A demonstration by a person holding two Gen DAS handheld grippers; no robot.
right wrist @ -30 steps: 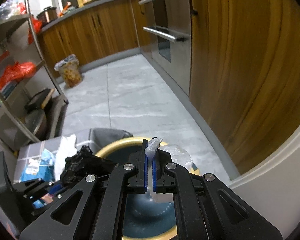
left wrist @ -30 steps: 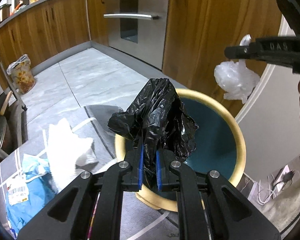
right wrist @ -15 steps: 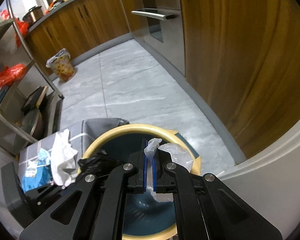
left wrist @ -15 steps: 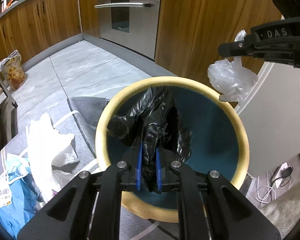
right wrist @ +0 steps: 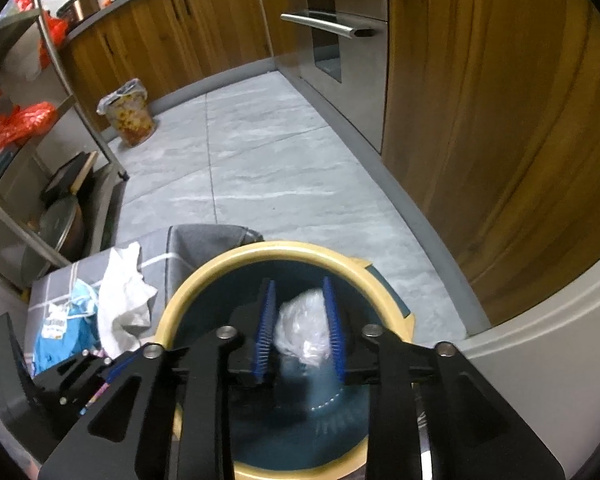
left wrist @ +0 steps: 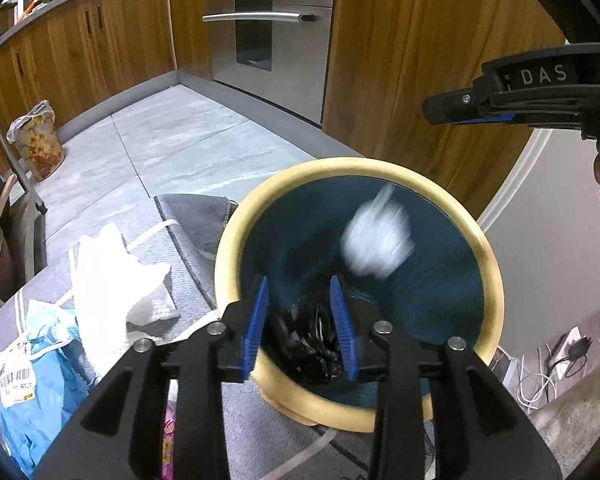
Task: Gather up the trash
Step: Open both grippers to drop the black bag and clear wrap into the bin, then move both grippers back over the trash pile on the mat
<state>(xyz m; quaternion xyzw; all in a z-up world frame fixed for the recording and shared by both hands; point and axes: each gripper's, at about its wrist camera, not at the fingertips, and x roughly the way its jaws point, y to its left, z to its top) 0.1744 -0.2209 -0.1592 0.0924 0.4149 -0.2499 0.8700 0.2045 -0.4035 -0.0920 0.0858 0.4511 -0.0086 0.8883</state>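
In the left wrist view, at 8 o'clock, a blue plastic packet with a white barcode label lies on a grey striped cloth, and a crumpled white paper towel rests just beside it toward 9 o'clock, overlapping its upper edge. Further back at 10 o'clock a small flowered bin with a liner stands on the grey tiled floor against the wooden cabinets.

At the centre sits the trash bin, a round tub with a tan rim and a dark teal inside. The left claw hangs over its near rim at 6 o'clock, released, its blue pads spread wide with nothing gripped. The black plastic bag lies crumpled inside the bin, seen between those pads but not touching them as far as can be told. Toward 2 o'clock of it, the clear plastic bag shows as a white motion-blurred lump inside the bin's mouth.

At 2 o'clock in that view the right claw reaches in side-on above the bin. The right wrist view shows the right claw released too, its blue pads apart over the bin's rim, with the clear plastic bag loose between them and below, blurred, inside the tub
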